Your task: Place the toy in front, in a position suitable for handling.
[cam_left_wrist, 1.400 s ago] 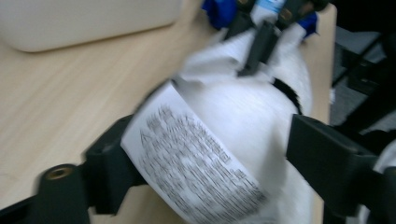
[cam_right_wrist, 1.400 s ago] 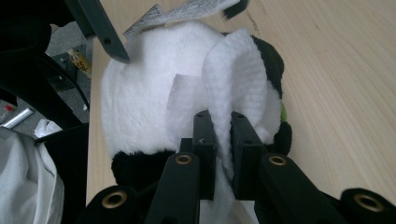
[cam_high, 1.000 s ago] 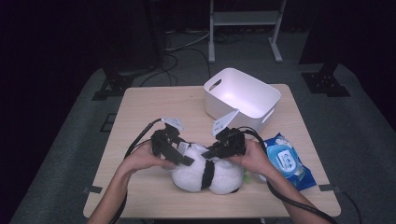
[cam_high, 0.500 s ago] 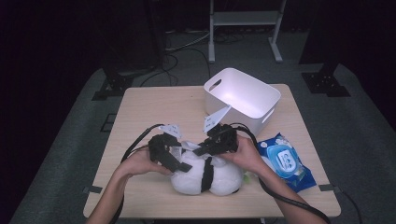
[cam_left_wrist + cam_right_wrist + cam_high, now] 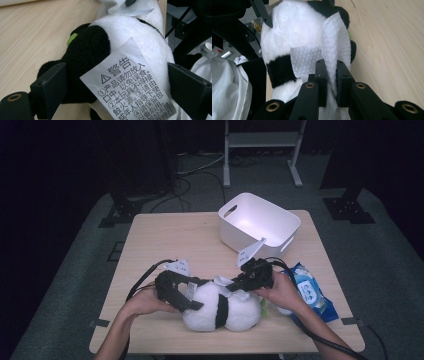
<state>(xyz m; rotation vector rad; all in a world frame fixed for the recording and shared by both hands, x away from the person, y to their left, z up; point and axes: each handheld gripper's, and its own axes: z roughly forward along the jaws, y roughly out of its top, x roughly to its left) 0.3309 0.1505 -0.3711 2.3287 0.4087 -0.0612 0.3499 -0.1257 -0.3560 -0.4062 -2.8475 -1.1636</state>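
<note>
Big wooden table, white bin at its far right. Near the front edge lies the plush panda, white with a black band, between both hands. The left gripper has its jaws spread wide around the panda's black limb, pads just closing in, not pressing. The right gripper is pinched tight on a white wet wipe draped against the panda's fur. A blue wipes pack lies right.

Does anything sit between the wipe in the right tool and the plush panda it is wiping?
Nothing visible does: the right tool pinches the white wipe, which drapes straight onto the plush panda.
</note>
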